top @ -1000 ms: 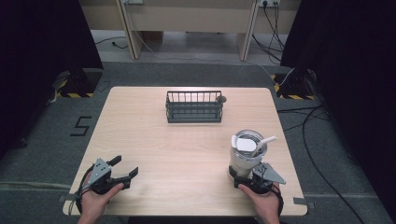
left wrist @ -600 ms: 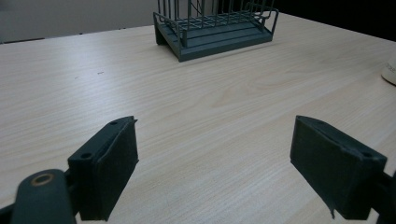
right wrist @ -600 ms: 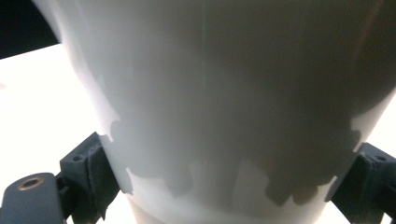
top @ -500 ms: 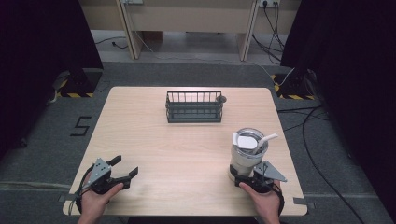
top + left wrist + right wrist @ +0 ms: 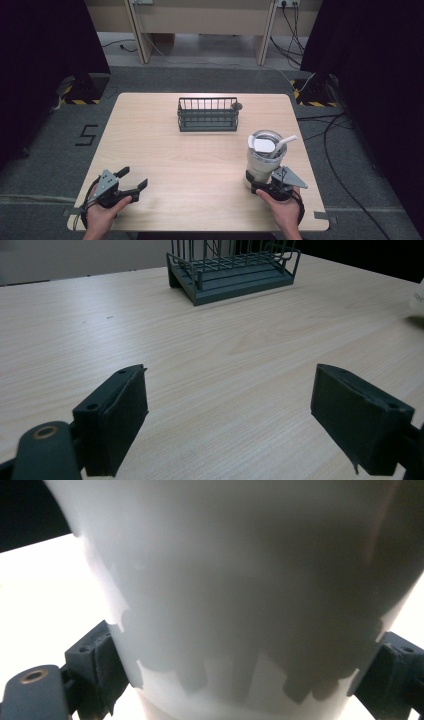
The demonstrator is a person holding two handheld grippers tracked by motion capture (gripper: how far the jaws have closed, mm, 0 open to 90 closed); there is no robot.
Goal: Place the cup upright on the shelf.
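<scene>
In the high view, a pale tumbler (image 5: 265, 160) with a lid and a white straw stands upright near the table's (image 5: 200, 160) right front edge, well apart from the dark wire basket (image 5: 207, 114). The right gripper (image 5: 263, 184) sits at the tumbler's base, its hand low behind it. The left gripper (image 5: 134, 179) rests near the front left corner.

In the left gripper view, the left gripper's (image 5: 230, 425) jaws stand wide apart, holding nothing.

In the right gripper view, the tumbler's (image 5: 240, 580) wall sits between the right gripper's (image 5: 240, 672) jaws, both against its sides.

table (image 5: 165, 150): light wood | wire basket (image 5: 207, 115) | cup (image 5: 265, 160)
</scene>
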